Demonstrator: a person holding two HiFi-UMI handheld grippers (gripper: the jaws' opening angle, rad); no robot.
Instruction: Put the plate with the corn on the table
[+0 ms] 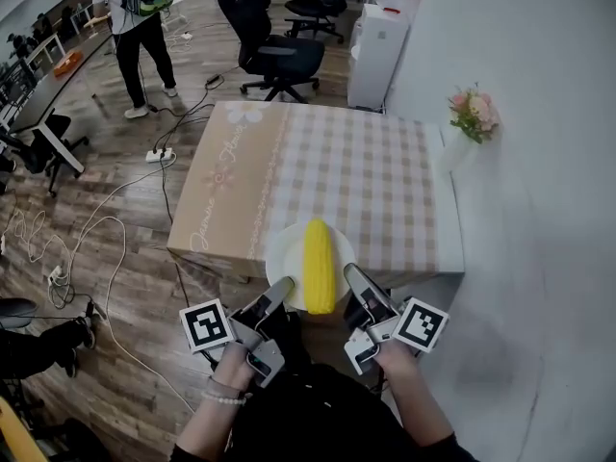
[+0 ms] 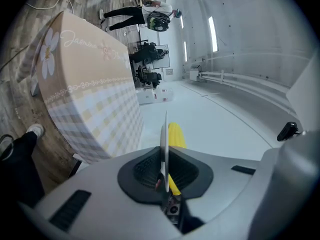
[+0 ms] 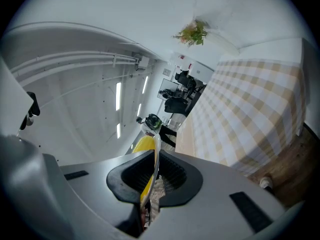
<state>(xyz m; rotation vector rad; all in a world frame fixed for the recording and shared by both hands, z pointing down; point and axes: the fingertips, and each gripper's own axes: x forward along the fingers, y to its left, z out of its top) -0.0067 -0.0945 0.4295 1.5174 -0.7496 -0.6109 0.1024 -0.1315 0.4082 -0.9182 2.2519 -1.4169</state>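
A white plate (image 1: pixel 282 250) carries a yellow corn cob (image 1: pixel 319 265) and hangs over the near edge of the table (image 1: pixel 346 176). My left gripper (image 1: pixel 280 290) is shut on the plate's left rim, and my right gripper (image 1: pixel 354 279) is shut on its right rim. In the left gripper view the plate (image 2: pixel 163 144) stands edge-on between the jaws with the corn (image 2: pixel 176 136) behind it. In the right gripper view the plate rim (image 3: pixel 156 156) is likewise pinched, with the corn (image 3: pixel 143 145) to its left.
The table has a beige checked cloth. A vase of pink flowers (image 1: pixel 472 115) stands at its far right corner by the white wall. Office chairs (image 1: pixel 269 46) and a standing person (image 1: pixel 140 27) are beyond the table. Cables (image 1: pixel 87 239) lie on the wooden floor at left.
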